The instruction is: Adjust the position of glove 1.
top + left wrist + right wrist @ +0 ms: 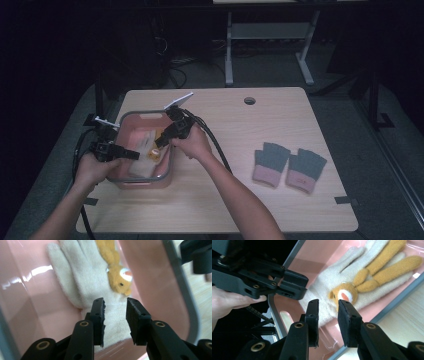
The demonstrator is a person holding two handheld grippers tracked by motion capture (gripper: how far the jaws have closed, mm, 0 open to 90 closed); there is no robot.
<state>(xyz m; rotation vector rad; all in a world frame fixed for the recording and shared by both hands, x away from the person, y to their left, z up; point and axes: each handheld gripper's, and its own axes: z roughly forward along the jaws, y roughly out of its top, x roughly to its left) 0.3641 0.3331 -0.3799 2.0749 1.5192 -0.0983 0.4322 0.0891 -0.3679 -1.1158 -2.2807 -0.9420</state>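
So the cream glove (82, 282) lies flat in the pink basket (131, 122), fingers pointing away from the left gripper (115, 311), cuff right under its jaws. Those jaws gape a bit and grip nothing. The right gripper (328, 312) hovers over the glove's side, also part-open and empty.
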